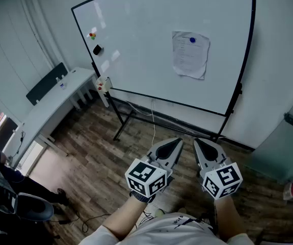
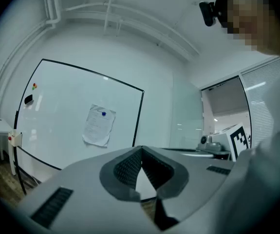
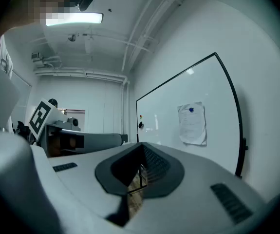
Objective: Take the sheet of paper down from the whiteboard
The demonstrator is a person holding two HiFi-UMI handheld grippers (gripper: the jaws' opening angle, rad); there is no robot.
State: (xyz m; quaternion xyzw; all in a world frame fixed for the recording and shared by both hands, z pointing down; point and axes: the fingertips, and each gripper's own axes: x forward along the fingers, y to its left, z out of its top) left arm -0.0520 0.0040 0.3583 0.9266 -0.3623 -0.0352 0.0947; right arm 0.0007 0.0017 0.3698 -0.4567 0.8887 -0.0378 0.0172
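A white sheet of paper [image 1: 190, 55] hangs on the whiteboard [image 1: 136, 45], pinned near its top edge by a blue magnet [image 1: 192, 40]; its lower edge curls a little. Both grippers are held low in front of the board, well short of it, pointing level at it. My left gripper [image 1: 179, 141] is shut and holds nothing. Beside it, my right gripper [image 1: 196, 142] is also shut and bare. The left gripper view shows the paper [image 2: 99, 126] left of the closed tips [image 2: 140, 149]. In the right gripper view the paper [image 3: 192, 124] lies right of the tips [image 3: 142, 145].
The board stands on a black frame [image 1: 131, 117] over wooden flooring. A black eraser [image 1: 97, 49] and small coloured magnets [image 1: 92, 35] sit at the board's left. A long white desk [image 1: 49, 106] runs along the left wall, with an office chair [image 1: 29, 205] at bottom left.
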